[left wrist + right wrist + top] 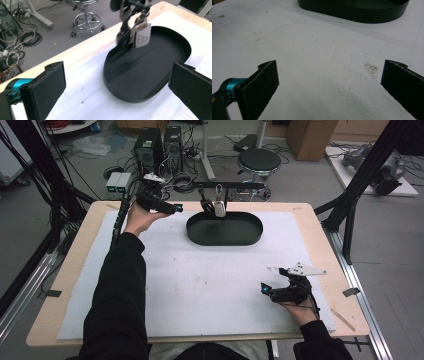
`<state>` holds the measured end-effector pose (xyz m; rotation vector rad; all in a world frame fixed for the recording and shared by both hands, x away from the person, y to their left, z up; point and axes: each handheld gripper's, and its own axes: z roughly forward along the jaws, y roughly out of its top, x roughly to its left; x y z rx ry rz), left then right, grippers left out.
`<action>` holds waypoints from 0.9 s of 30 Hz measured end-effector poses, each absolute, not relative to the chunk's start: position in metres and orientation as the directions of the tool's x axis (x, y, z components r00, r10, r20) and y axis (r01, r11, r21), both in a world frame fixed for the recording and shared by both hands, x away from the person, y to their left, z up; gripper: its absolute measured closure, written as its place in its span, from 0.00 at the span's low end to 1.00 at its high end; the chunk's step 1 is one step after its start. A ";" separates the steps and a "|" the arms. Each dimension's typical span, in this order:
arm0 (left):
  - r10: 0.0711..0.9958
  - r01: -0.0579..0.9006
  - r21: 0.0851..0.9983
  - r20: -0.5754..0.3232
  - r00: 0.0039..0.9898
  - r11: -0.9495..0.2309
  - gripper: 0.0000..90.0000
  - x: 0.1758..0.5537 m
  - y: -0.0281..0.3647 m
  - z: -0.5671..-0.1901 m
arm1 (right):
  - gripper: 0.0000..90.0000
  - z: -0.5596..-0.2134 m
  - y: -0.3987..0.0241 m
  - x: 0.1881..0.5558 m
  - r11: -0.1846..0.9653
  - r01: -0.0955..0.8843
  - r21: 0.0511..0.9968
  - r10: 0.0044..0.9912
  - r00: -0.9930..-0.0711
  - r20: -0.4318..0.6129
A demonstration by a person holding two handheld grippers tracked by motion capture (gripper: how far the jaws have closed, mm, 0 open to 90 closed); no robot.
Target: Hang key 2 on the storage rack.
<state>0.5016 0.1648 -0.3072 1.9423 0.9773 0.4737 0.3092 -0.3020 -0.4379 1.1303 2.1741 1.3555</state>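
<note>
White foam matting (210, 280) is covering the wooden table (320, 227). Toward its far edge, key tags (218, 205) are hanging from a black rack bar (235, 185) over an oval black tray (225, 228). The left gripper (176, 208) is standing nearer, jaws wide and empty; the tags are lying ahead and rightward of it. One tag is silvery (142, 35), the other dark (123, 31). The right gripper (263, 289) is resting open, well apart.

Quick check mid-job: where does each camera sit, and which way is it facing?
High view: above the person's side, looking forward and down on the table; both sleeved forearms and grippers show.
Left gripper view: rides the left gripper, facing the black tray and hanging keys.
Right gripper view: rides the right gripper, facing the white mat.
All share the tray.
</note>
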 end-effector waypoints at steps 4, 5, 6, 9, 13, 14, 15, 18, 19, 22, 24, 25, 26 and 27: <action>0.778 0.444 0.856 -0.083 0.623 -0.264 0.02 0.492 0.177 -0.310 | 0.01 -0.438 -0.301 0.310 0.224 0.451 0.864 0.773 -0.622 0.125; 0.774 0.443 0.859 -0.091 0.627 -0.258 0.02 0.490 0.179 -0.311 | 0.01 -0.438 -0.301 0.310 0.221 0.453 0.864 0.774 -0.621 0.127; 0.771 0.443 0.859 -0.095 0.629 -0.256 0.02 0.488 0.181 -0.312 | 0.01 -0.438 -0.301 0.310 0.225 0.449 0.865 0.772 -0.624 0.123; 0.770 0.443 0.858 -0.094 0.631 -0.259 0.02 0.481 0.186 -0.316 | 0.01 -0.438 -0.301 0.311 0.229 0.449 0.864 0.773 -0.623 0.119; 0.762 0.454 0.849 -0.100 0.640 -0.270 0.02 0.475 0.192 -0.322 | 0.01 -0.438 -0.301 0.311 0.225 0.454 0.862 0.775 -0.619 0.124; 0.761 0.454 0.849 -0.100 0.641 -0.271 0.02 0.473 0.193 -0.324 | 0.01 -0.438 -0.301 0.311 0.225 0.455 0.862 0.776 -0.618 0.124; 0.758 0.452 0.850 -0.100 0.645 -0.273 0.02 0.472 0.195 -0.325 | 0.01 -0.439 -0.301 0.311 0.228 0.451 0.863 0.774 -0.622 0.120; 0.754 0.453 0.849 -0.104 0.649 -0.273 0.02 0.468 0.198 -0.328 | 0.01 -0.438 -0.301 0.311 0.228 0.453 0.862 0.776 -0.619 0.120; 0.753 0.452 0.849 -0.104 0.650 -0.273 0.02 0.466 0.200 -0.329 | 0.01 -0.438 -0.301 0.310 0.227 0.454 0.861 0.777 -0.618 0.121; 0.754 0.451 0.849 -0.101 0.649 -0.275 0.02 0.460 0.204 -0.331 | 0.01 -0.439 -0.302 0.311 0.229 0.451 0.862 0.777 -0.618 0.117; 0.754 0.449 0.849 -0.095 0.650 -0.279 0.02 0.456 0.207 -0.334 | 0.01 -0.439 -0.302 0.311 0.230 0.450 0.863 0.777 -0.618 0.115; 0.756 0.447 0.850 -0.091 0.648 -0.280 0.02 0.454 0.208 -0.335 | 0.01 -0.439 -0.302 0.311 0.227 0.451 0.863 0.778 -0.617 0.117; 0.757 0.447 0.851 -0.094 0.646 -0.276 0.02 0.452 0.210 -0.337 | 0.01 -0.438 -0.302 0.311 0.228 0.450 0.863 0.779 -0.616 0.116; 0.759 0.449 0.851 -0.096 0.644 -0.273 0.02 0.450 0.212 -0.338 | 0.01 -0.439 -0.302 0.311 0.229 0.449 0.864 0.779 -0.617 0.115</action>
